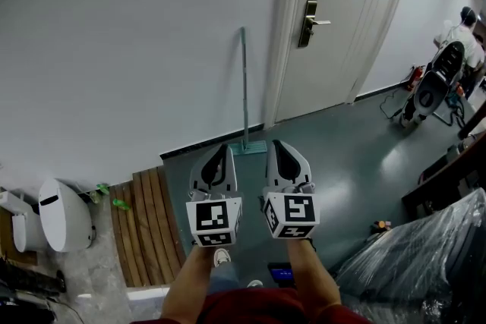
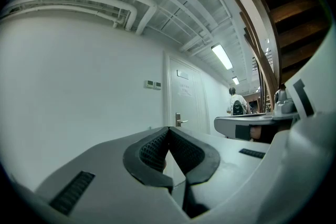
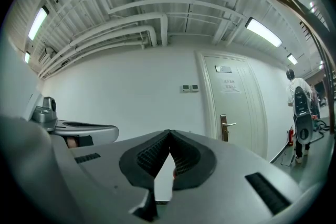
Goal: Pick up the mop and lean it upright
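So the mop [image 1: 244, 87] is a skinny pale pole with a flat teal-ish head. It's standing pretty much straight up, with the pole against the white wall and the head flat on the floor. It shows just past the tips of the left tongs [image 1: 225, 149] and right tongs [image 1: 275, 143], in the gap between them. Neither pair is gripping it.

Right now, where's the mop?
In the head view, centre, the mop stands upright against the white wall, just left of the door.
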Available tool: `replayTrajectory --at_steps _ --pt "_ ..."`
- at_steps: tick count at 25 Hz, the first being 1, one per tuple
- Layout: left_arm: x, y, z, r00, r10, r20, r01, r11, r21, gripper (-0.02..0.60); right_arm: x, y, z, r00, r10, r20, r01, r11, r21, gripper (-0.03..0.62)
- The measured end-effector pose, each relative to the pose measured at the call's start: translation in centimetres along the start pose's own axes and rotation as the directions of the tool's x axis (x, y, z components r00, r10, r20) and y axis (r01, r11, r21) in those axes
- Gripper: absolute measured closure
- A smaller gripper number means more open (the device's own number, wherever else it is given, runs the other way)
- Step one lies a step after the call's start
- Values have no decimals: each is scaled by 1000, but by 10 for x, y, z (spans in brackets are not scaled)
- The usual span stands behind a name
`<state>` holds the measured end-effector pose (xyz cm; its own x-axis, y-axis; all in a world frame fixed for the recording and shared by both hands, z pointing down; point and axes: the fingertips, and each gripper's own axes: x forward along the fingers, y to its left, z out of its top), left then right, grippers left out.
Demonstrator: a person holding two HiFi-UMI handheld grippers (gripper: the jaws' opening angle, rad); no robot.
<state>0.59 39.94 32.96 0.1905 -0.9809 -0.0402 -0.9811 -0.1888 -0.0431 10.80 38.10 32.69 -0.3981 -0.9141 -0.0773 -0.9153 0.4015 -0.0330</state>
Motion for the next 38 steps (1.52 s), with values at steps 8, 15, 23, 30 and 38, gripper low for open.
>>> replayTrajectory --at_steps 8,15,23,30,38 --pt "45 62 3 1000 -19 14 19 1000 -5 575 69 26 1 1000 -24 1 24 1000 -13 579" --pt "78 111 5 999 -47 22 47 999 -22 575 118 48 -3 999 -53 -5 53 998 -28 577" --pt "100 132 -3 997 -69 28 70 997 -34 575 142 49 -7 996 -93 -4 93 995 -45 579" --pt "128 132 -11 996 -83 21 83 996 -27 575 167 36 -17 995 -96 -3 96 995 -30 577" --pt "197 127 -17 998 -63 16 63 998 -19 575 225 -6 -26 997 -71 -7 71 997 -10 579"
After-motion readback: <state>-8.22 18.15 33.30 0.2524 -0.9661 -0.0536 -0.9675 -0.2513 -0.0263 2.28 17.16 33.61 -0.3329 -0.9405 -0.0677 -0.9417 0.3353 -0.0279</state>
